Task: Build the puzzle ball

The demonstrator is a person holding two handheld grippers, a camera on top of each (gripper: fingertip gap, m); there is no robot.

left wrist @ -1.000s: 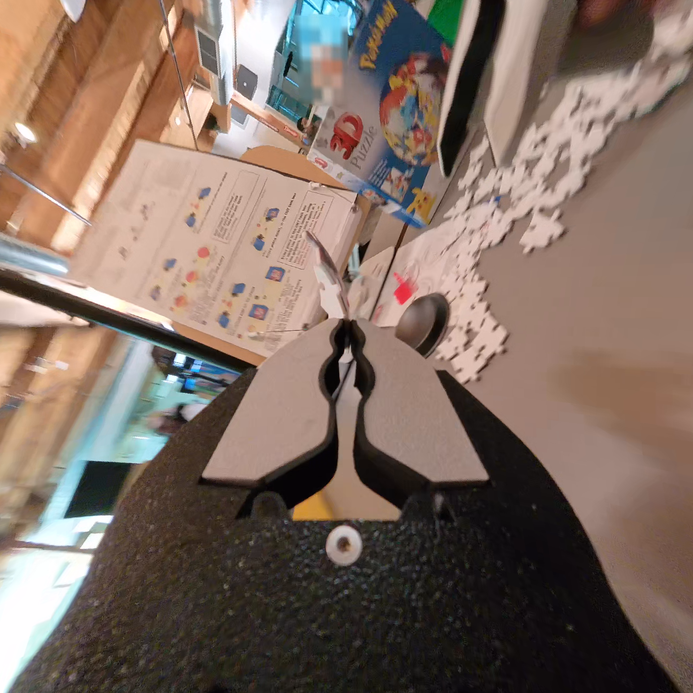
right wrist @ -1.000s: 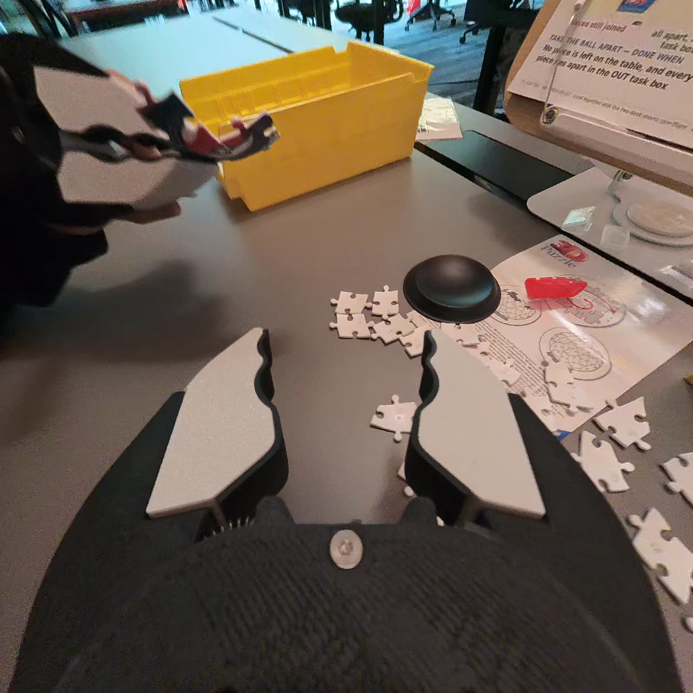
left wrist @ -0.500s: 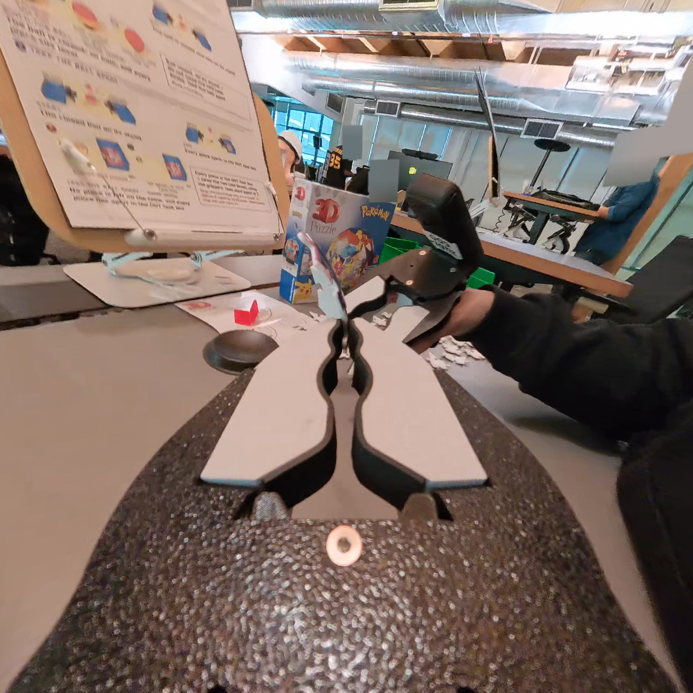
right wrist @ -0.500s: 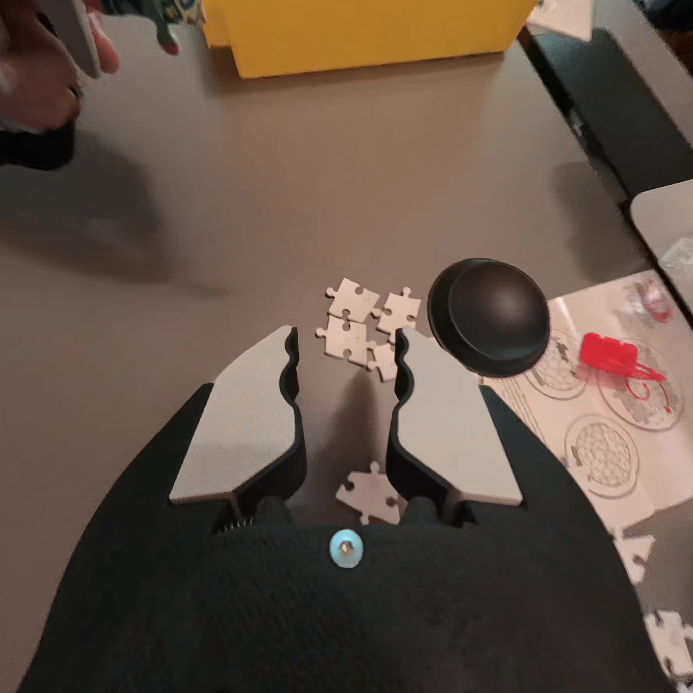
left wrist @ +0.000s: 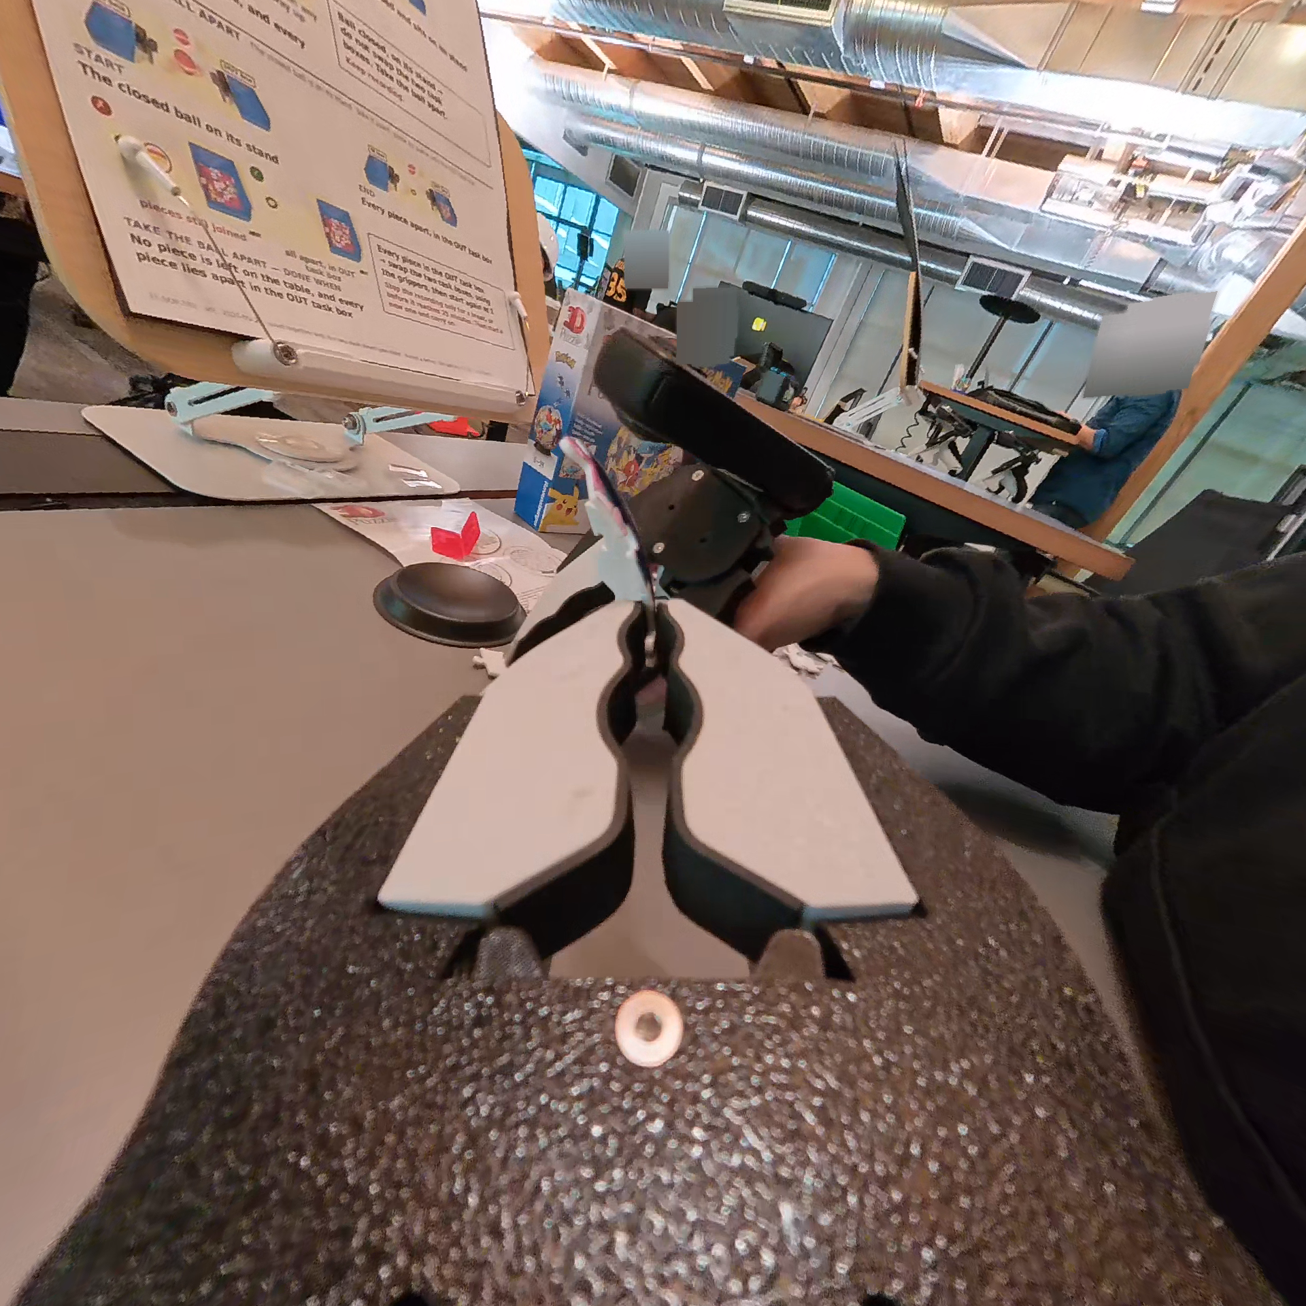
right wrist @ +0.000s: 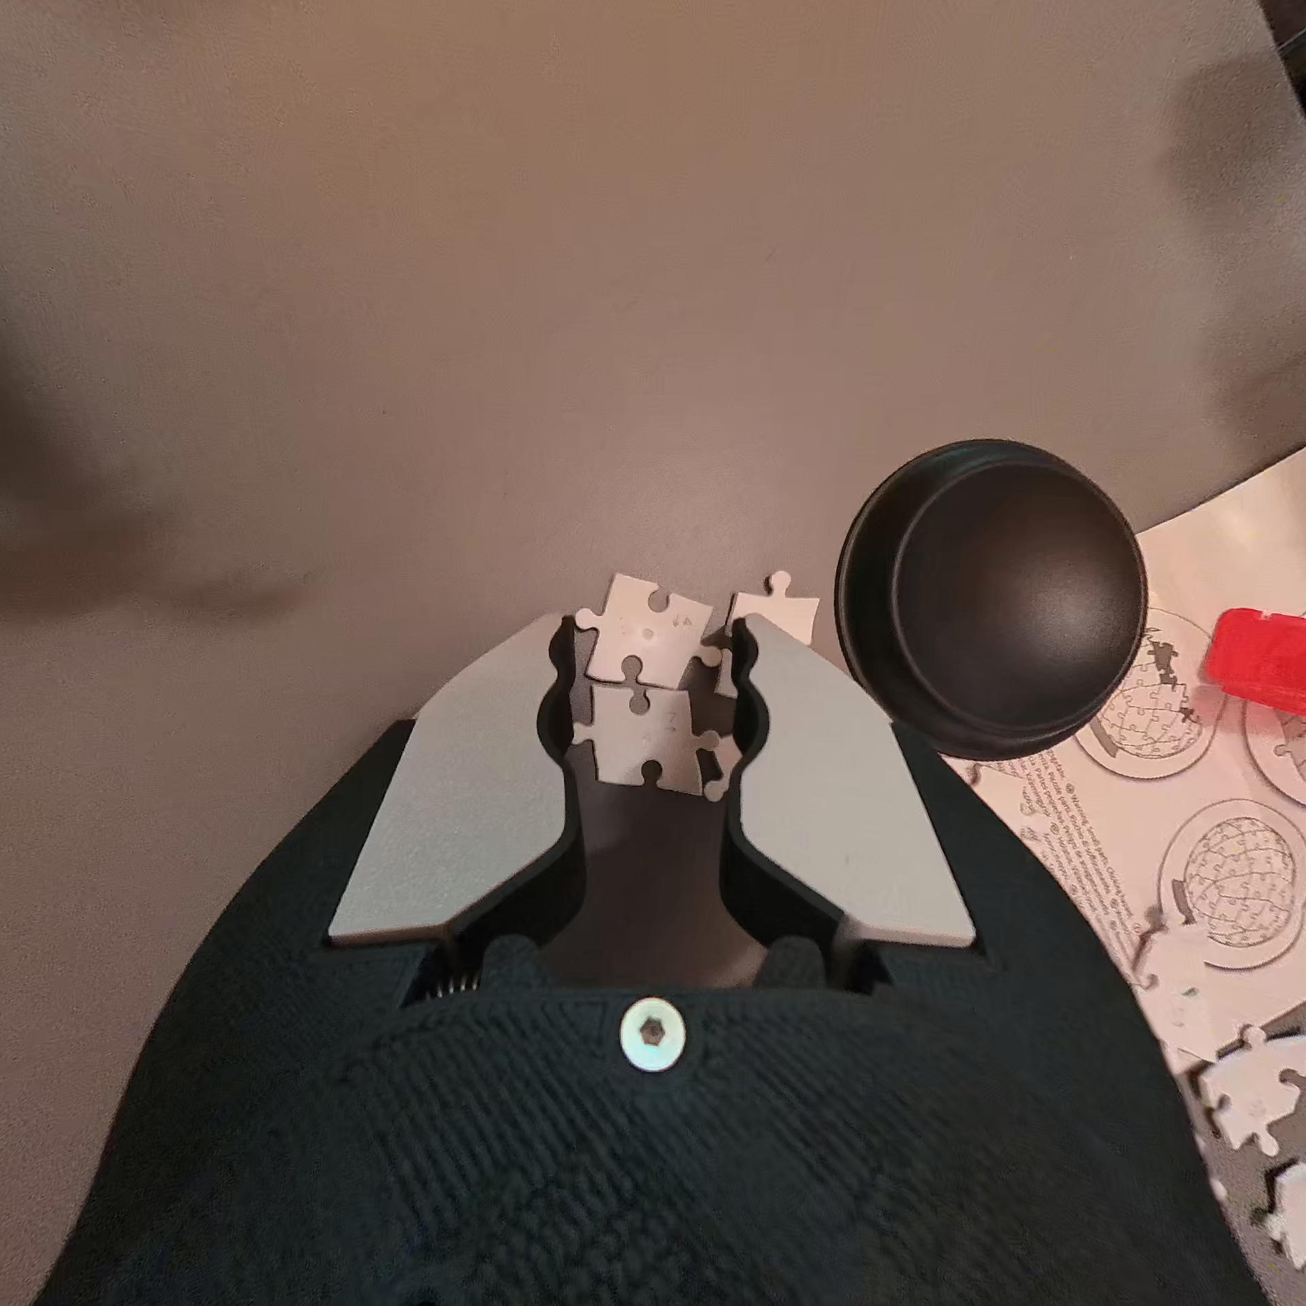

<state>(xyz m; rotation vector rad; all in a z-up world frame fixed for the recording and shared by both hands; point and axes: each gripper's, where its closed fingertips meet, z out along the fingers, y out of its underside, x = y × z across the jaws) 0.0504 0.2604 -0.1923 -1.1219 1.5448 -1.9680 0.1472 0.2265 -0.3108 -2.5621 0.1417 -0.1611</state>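
Right gripper [right wrist: 646, 636]: lowered within the last second over joined white puzzle pieces [right wrist: 646, 678] just left of the black stand [right wrist: 989, 622]; fingers spread, narrowed around them. Pickup judged imminent. Left gripper [left wrist: 646, 622]: curved puzzle section [left wrist: 615, 523] kept pinched, right of stand.

Printed writing is borne by the clipped instruction sheet [left wrist: 283, 177] at eleven o'clock, the blue puzzle box [left wrist: 558, 452], the leaflet [right wrist: 1046, 798] at three o'clock, and the white puzzle pieces [right wrist: 646, 735].
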